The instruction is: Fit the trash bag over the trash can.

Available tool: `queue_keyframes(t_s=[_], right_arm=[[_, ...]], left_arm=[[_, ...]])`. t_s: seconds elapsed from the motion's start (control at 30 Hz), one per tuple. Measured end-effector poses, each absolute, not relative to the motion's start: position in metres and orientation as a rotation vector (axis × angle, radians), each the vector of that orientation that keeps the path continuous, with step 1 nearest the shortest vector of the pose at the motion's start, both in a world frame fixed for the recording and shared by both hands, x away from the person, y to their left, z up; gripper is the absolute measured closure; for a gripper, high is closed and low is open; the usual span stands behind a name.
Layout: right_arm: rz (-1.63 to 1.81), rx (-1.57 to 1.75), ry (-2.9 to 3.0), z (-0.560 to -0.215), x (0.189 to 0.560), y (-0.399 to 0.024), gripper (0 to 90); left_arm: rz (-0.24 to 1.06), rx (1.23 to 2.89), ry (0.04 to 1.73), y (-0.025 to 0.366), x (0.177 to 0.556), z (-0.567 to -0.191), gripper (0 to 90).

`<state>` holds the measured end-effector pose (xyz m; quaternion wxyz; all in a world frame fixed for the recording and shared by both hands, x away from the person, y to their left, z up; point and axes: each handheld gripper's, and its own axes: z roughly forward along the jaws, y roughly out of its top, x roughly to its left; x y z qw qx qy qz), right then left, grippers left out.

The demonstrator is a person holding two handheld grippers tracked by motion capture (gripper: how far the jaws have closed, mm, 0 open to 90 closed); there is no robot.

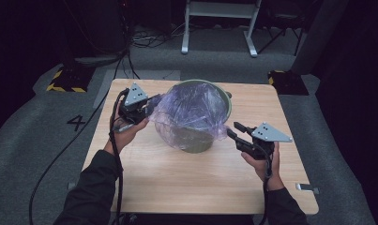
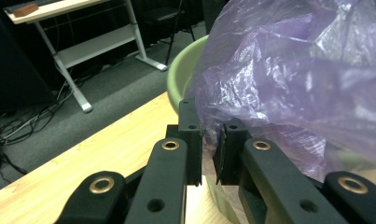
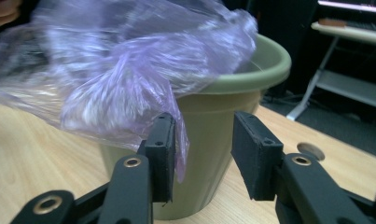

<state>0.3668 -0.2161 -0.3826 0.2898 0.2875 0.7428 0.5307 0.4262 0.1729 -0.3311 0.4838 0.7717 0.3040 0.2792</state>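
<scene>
Purple plastic bag (image 1: pixel 192 112) lies draped over a green pot (image 1: pixel 224 105), which stands upright near the middle of the wooden bench (image 1: pixel 177 178), a little toward the far edge. The film bulges above the rim and hangs down the pot's near and left sides.

Your left gripper (image 1: pixel 140 108) sits at the bag's left edge, just beside the pot. In the left gripper view its jaws are nearly together, only a narrow slit between them, with the bag's edge (image 2: pixel 288 93) right at the tips; it looks pinched there, though you cannot tell for certain that the pads press the film.

Your right gripper (image 1: pixel 234 130) is at the pot's right side, near the bench surface. Its jaws stand partly apart. In the right gripper view a hanging flap of the bag (image 3: pixel 129 79) brushes one of them, the other stands clear, and the pot's wall (image 3: pixel 209 121) shows through the gap. That gripper has hold of nothing.
</scene>
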Motion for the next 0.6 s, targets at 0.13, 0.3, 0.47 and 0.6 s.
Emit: queue_keyframes(t_s=[0.13,0.3,0.47,0.6], right_arm=[[1.417,0.679,2.010,-0.377,0.356,-0.224,55.0],[1.470,0.633,2.029,-0.369,0.345,-0.235,41.6],[1.488,0.544,2.011,-0.352,0.331,-0.226,30.7],[1.519,0.492,2.003,-0.342,0.323,-0.219,29.0]], left_arm=[[0.686,1.897,0.729,0.170,0.423,-0.332,83.3],[0.681,1.896,0.725,0.170,0.421,-0.333,84.1],[0.683,1.901,0.723,0.169,0.421,-0.335,84.2],[0.683,1.906,0.717,0.168,0.421,-0.335,84.2]])
